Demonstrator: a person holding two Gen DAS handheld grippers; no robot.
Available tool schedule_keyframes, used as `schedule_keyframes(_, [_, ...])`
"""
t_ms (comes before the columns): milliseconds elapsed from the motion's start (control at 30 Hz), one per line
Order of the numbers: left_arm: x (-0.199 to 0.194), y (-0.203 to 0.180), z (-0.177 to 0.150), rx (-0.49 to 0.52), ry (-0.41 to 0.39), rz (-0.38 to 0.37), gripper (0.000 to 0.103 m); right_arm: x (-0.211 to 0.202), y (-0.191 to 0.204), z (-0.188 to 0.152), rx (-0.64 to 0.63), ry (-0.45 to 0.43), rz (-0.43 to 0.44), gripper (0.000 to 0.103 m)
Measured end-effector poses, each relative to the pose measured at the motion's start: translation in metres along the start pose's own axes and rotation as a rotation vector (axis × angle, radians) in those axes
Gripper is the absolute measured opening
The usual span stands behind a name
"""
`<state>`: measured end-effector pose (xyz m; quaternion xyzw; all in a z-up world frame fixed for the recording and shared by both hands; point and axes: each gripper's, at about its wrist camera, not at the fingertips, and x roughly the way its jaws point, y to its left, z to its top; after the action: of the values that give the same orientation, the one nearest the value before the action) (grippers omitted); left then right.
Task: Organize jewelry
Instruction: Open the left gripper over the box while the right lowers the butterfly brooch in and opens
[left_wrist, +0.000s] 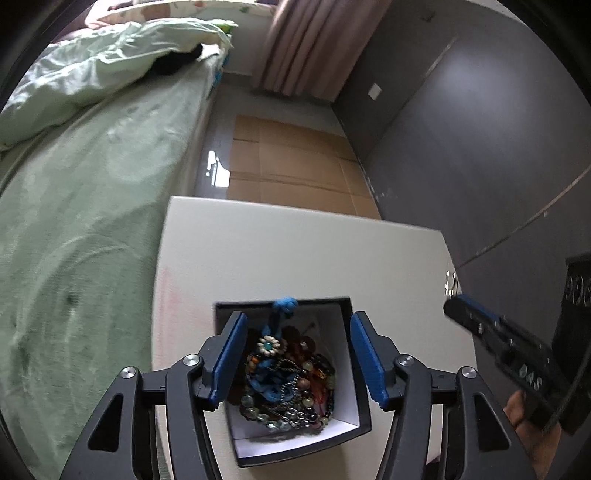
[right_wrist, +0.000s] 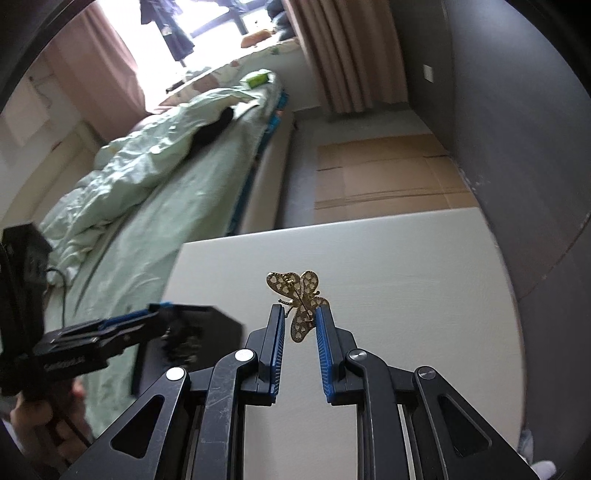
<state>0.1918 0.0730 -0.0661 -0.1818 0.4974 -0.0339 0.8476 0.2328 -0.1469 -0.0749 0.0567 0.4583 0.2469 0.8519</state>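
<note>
A black box with a white lining (left_wrist: 251, 305) stands on the white table (left_wrist: 303, 251) and holds a tangled pile of bead bracelets, chains and a blue cord (left_wrist: 288, 380). My left gripper (left_wrist: 298, 317) hangs over the box, open, its blue pads on either side of the pile and touching nothing. My right gripper (right_wrist: 300, 310) is shut on a gold butterfly brooch (right_wrist: 301, 295), held in the air above the table (right_wrist: 388, 266). In the left wrist view the right gripper (left_wrist: 452, 306) is off to the right, with the brooch (left_wrist: 450, 284) glinting at its tip. The box (right_wrist: 199, 332) and left gripper (right_wrist: 155, 314) show blurred at the left.
A bed with green sheets and a crumpled duvet (left_wrist: 74, 221) runs along the table's left side. Flattened cardboard (left_wrist: 295, 166) lies on the floor beyond the table. A grey wall (left_wrist: 480, 147) closes the right side. A person's hand (right_wrist: 33, 417) grips the left tool.
</note>
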Motion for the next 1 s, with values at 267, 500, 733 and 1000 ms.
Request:
schedule_keyframes(267, [-0.008, 0.022, 0.006, -0.067, -0.023, 0.037, 0.06, 0.012, 0.034, -0.004, -0.033, 0.022, 0.084, 0.018])
schedule_keyframes(500, [-0.011, 0.029, 0.006, -0.073, -0.024, 0.038, 0.06, 0.028, 0.062, -0.01, -0.05, 0.053, 0.136, 0.018])
schedule_keyframes(733, [-0.015, 0.04, 0.005, -0.09, -0.034, 0.04, 0.062, 0.042, 0.078, -0.014, -0.073, 0.088, 0.151, 0.02])
schedule_keyframes(1000, [-0.026, 0.026, -0.001, -0.051, -0.071, 0.058, 0.081, 0.032, 0.055, -0.012, 0.014, 0.075, 0.121, 0.056])
